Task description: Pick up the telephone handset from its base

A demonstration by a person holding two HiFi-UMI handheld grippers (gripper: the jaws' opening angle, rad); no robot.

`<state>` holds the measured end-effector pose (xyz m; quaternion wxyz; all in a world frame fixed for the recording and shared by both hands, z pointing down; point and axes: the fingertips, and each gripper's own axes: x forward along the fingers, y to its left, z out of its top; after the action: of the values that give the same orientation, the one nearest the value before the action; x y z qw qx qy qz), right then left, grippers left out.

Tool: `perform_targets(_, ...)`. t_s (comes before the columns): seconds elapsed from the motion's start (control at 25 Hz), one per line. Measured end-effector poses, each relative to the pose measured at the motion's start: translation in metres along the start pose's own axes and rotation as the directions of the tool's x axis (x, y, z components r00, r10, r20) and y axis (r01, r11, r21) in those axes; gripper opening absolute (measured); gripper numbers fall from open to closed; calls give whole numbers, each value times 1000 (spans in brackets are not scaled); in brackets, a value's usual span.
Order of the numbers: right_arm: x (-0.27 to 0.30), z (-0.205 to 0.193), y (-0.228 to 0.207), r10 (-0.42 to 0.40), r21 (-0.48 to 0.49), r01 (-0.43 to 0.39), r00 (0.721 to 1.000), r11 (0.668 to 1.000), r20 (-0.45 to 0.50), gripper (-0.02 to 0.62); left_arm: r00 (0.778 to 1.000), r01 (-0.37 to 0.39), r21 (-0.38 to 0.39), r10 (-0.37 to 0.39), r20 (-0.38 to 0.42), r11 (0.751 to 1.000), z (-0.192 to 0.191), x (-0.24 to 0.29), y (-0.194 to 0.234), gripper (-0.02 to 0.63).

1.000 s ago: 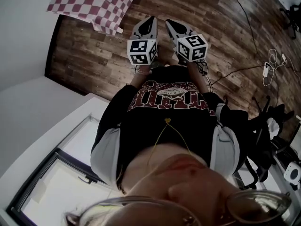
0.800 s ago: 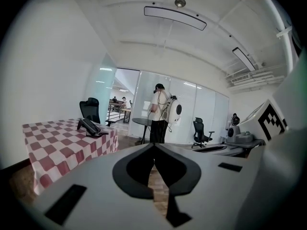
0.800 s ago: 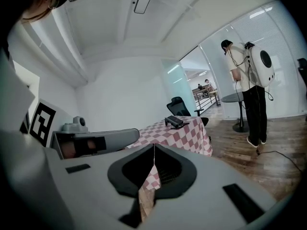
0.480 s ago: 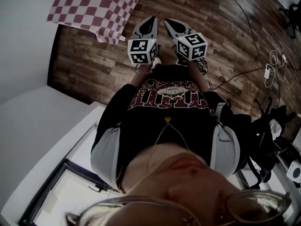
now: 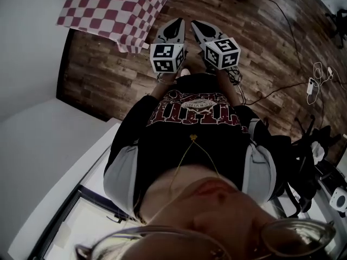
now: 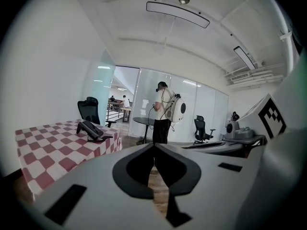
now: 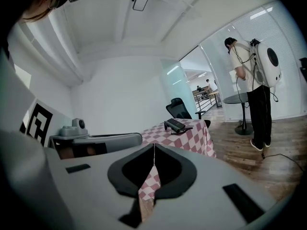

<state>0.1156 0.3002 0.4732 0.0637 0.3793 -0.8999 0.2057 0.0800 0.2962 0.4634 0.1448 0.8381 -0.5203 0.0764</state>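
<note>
Far ahead on the checked table (image 6: 45,152), toward its far end, the telephone handset (image 6: 91,127) lies tilted on its dark base (image 6: 103,137). From my right side I see the same handset (image 7: 175,124) a little right of where I point, with an office chair (image 7: 181,108) behind the table. Looking down, only the near corner of the red-and-white cloth (image 5: 111,7) shows, to the far left, with wooden floor (image 5: 97,69) between it and me.

My left tongs (image 5: 174,25) are pressed shut with nothing in them, and my right tongs (image 5: 196,27) are likewise closed and empty, side by side and well apart from the phone.

I judge this to be the approach, with nothing of the pick-up done yet. To do it well I would walk in until the handset sits centred ahead of one pair. Then I would open those tongs wide early, come across the handset's narrow width and lift along the cradle's slope. The other pair should stay ready to steady the light base.
</note>
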Motion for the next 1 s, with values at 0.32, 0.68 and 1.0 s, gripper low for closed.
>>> perform_targets(0.32,19,6,4,13,-1,-13,1000,1000,3,18,1000,-19,-21,18,-7,1000,2,4,26,11)
perform_targets(0.68,49,22,-6,66,-9,-66,998,998,-17,18,999,-54,-33,54,6,998,17,25,44,11)
perform_targets(1.0,71,46,-29,128,-33,-130,991,991,-40,18,995,-100,-52,101,10,994,32,58,53,11)
